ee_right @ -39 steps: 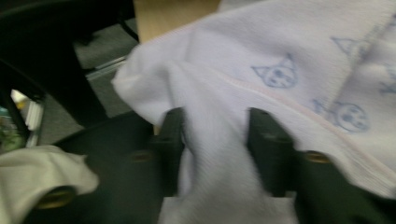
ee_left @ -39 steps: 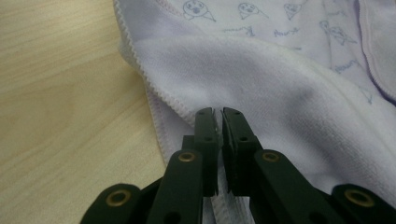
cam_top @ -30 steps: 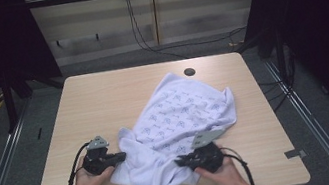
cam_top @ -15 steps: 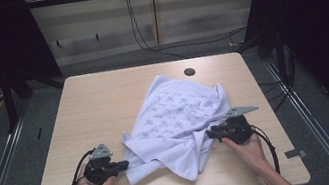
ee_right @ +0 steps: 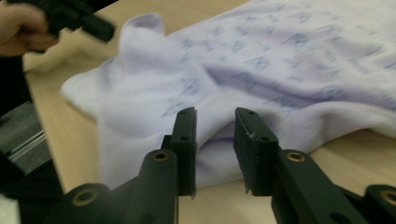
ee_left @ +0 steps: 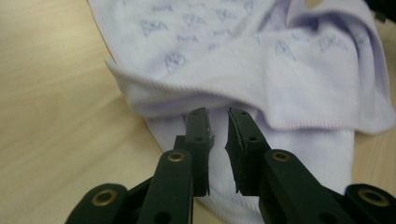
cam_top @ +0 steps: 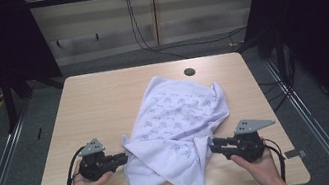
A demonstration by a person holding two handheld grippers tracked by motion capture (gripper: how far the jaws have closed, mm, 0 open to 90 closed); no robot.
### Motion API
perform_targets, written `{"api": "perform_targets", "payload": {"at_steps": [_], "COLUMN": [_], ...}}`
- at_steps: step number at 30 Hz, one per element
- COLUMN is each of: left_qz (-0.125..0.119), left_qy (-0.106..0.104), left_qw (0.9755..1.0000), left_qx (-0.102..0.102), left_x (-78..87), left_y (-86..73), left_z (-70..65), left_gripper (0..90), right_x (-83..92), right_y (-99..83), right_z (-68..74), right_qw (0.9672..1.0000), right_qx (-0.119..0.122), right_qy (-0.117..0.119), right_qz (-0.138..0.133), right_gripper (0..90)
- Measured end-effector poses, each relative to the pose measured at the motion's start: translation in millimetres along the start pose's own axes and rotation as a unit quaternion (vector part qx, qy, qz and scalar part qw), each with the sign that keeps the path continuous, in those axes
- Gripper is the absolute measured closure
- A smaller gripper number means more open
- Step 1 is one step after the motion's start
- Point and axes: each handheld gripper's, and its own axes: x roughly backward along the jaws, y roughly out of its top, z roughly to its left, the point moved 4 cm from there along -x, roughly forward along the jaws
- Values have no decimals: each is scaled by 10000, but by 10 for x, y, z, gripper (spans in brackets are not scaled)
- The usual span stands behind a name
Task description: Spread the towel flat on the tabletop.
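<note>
The pale lilac cloth garment printed with small blue motifs (cam_top: 179,130) looked soft, matt and finely knitted, its hems (ee_left: 187,91) ribbed; the light wooden table top (cam_top: 103,102) showed a smooth, faintly grained laminate finish with a slight sheen; the left gripper (ee_left: 218,123) had black matt plastic jaws with brass-coloured metal rivets and rough-edged pads; the right gripper (ee_right: 215,123) looked the same, matt black plastic with dull metal eyelets.

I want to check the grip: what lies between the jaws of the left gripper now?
Nothing is clamped. In the left gripper view, the left gripper has just opened; a narrow empty gap shows between its jaws, with the white printed cloth lying just past the tips.
</note>
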Motion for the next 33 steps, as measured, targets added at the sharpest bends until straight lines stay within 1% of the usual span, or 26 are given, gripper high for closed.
{"api": "perform_targets", "payload": {"at_steps": [1,2,3,5,7,9,10,12,13,15,16,17,19,21,22,23,24,25,26,27,28,29,30,31,32,33], "left_qz": [0,-52,-224,-424,-533,-617,-670,-676,-412,-172,-18,-18,229,304,327,396,396,471,537,584,584,552,552,497,408,408], "left_qy": [0,15,76,163,185,227,239,172,201,378,439,439,574,552,592,439,439,446,404,377,377,254,254,200,139,139], "left_qw": [10000,10000,9997,9989,9982,9976,9971,9970,9986,9989,9987,9987,9978,9975,9972,9977,9977,9976,9975,9975,9975,9980,9980,9985,9989,9989], "left_qx": [0,20,44,110,203,232,281,326,269,219,251,251,255,324,318,320,320,252,238,141,141,194,194,145,197,197], "left_x": [0,-9,-14,-3,8,13,10,-31,-144,-278,-344,-344,-453,-482,-480,-457,-457,-444,-436,-405,-405,-355,-355,-284,-242,-242], "left_y": [0,46,142,235,316,358,383,436,457,442,421,421,355,313,305,280,280,256,229,180,180,142,142,127,127,127], "left_z": [0,32,96,176,260,308,333,389,444,494,524,524,582,616,622,614,614,602,588,566,566,547,547,525,511,511], "left_gripper": [784,782,780,773,768,764,744,731,680,643,623,599,596,582,597,646,693,693,757,856,870,875,878,879,880,880], "right_x": [1,-13,-37,-99,-151,-182,-223,-285,-383,-446,-467,-477,-479,-455,-420,-389,-389,-361,-327,-294,-294,-295,-295,-337,-365,-397], "right_y": [-41,-88,-140,-230,-273,-277,-271,-259,-269,-305,-324,-342,-356,-369,-376,-376,-376,-380,-391,-405,-405,-402,-402,-377,-359,-341], "right_z": [54,113,171,265,339,362,378,389,386,383,380,374,368,368,371,370,370,364,356,336,336,309,309,289,283,279], "right_qw": [9999,9996,9989,9972,9950,9939,9938,9925,9917,9903,9896,9896,9897,9900,9901,9905,9905,9910,9916,9924,9924,9930,9930,9936,9939,9941], "right_qx": [51,113,154,294,333,393,418,448,527,614,638,620,602,573,573,591,591,603,594,528,528,487,487,485,482,469], "right_qy": [77,242,380,543,796,873,837,945,892,837,842,795,784,786,758,706,706,656,601,581,581,514,514,459,448,447], "right_qz": [53,125,237,411,493,544,602,633,757,921,978,1022,1031,1025,1030,1020,1020,1000,979,947,947,943,943,911,883,870], "right_gripper": [738,743,742,742,733,723,714,705,670,639,629,621,616,596,582,579,579,578,573,567,567,555,555,540,540,540]}}
